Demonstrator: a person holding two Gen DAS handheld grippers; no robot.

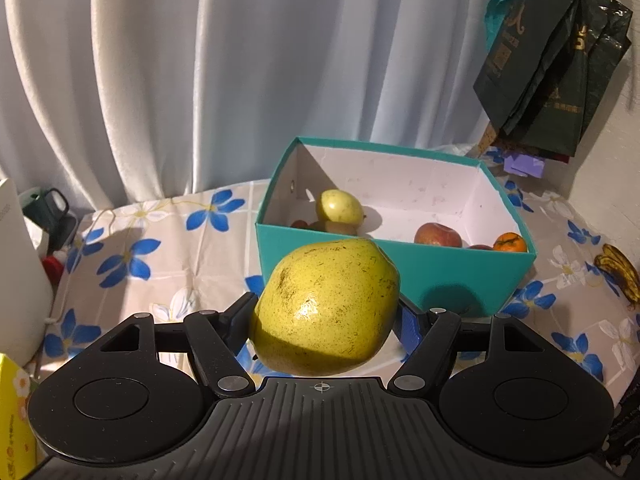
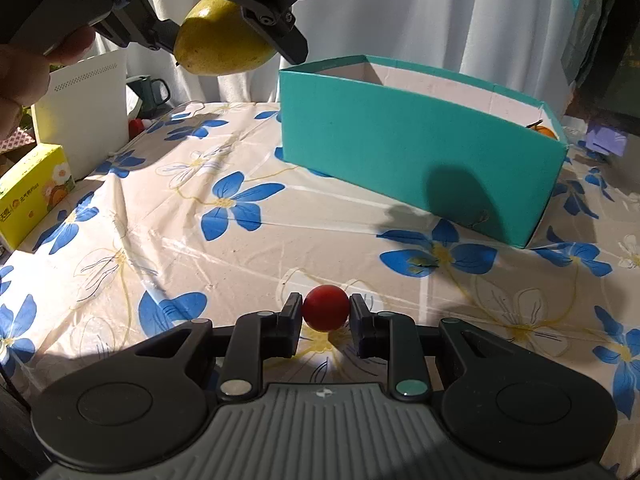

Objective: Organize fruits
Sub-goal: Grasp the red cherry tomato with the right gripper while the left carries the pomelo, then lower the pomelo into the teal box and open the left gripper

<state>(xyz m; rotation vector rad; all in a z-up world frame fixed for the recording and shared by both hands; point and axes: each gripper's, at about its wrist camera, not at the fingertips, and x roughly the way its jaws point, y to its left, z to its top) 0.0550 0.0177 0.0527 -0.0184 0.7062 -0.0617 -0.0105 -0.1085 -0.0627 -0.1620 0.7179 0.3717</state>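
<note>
- Above the tablecloth (image 2: 248, 240), in front of the teal box (image 1: 400, 268): left gripper (image 1: 326, 316) clamped on a big yellow pear (image 1: 326, 308), held clear of the table.
- Pear sits crosswise between the left fingers, long axis roughly sideways across the jaws; in the right wrist view the pear (image 2: 220, 40) has its tapered end pointing down-left, away from the box, with the left gripper (image 2: 232, 28) gripping it from both sides.
- Pear is up beside the box's left front corner, not over the opening.
- Nearer than the box's front wall (image 2: 420, 148), well apart from it: right gripper (image 2: 326, 316) closed on a small red round fruit (image 2: 325, 307), one finger touching each side, low over the cloth; can't tell if the fruit touches the table.
- Red fruit is round, no clear long axis.
- Inside the box: a yellow-green fruit (image 1: 340, 207) at the left rear, a red apple (image 1: 437, 235) and a mandarin (image 1: 510, 243) toward the right front.
- Right of the box: dark-spotted bananas (image 1: 620, 276) on the cloth.
- Left of the box: white container (image 2: 84, 116), yellow carton (image 2: 32, 196).
</note>
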